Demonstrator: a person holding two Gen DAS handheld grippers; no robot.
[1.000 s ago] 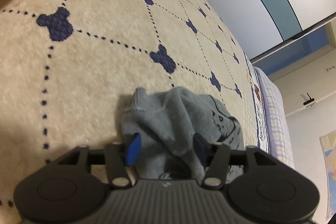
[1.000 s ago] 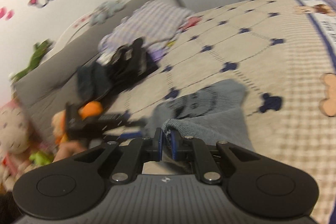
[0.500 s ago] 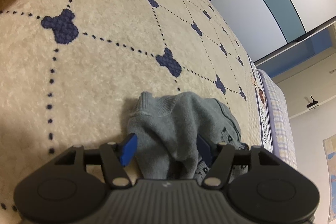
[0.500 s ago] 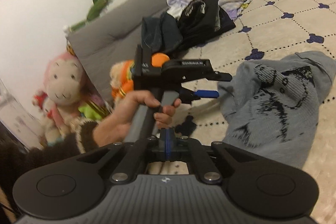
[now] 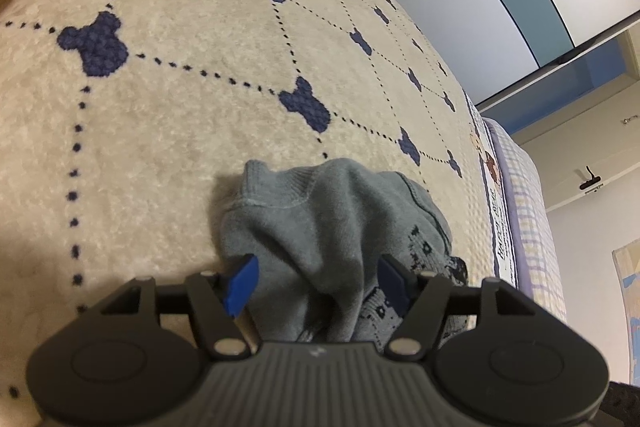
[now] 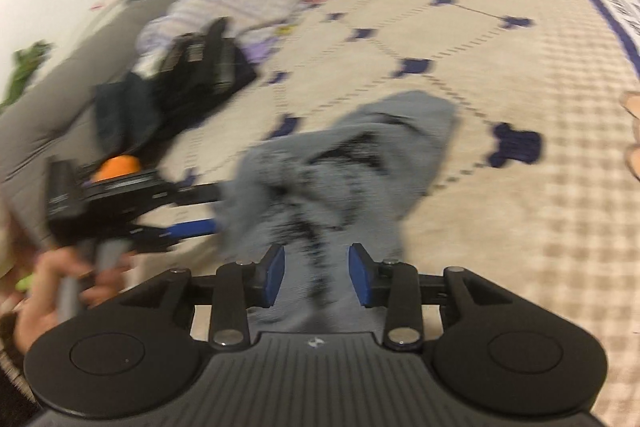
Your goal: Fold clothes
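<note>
left tongs [image 5: 318, 283]: wide, 2 blue pads either side of bunched gray sweater [image 5: 332, 227], not pinching | right tongs [image 6: 316, 275]: jaws opening, sweater cloth between, pads not pressing | sweater: crumpled on cream blanket [image 5: 180, 107] on bed, print side up | dark clothes pile [image 6: 192, 75] far side | right view blurred

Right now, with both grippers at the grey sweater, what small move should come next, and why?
Probably close the right gripper on the grey sweater: its jaws are opening, with bunched fabric between unpressed pads. The left gripper also straddles fabric.
</note>
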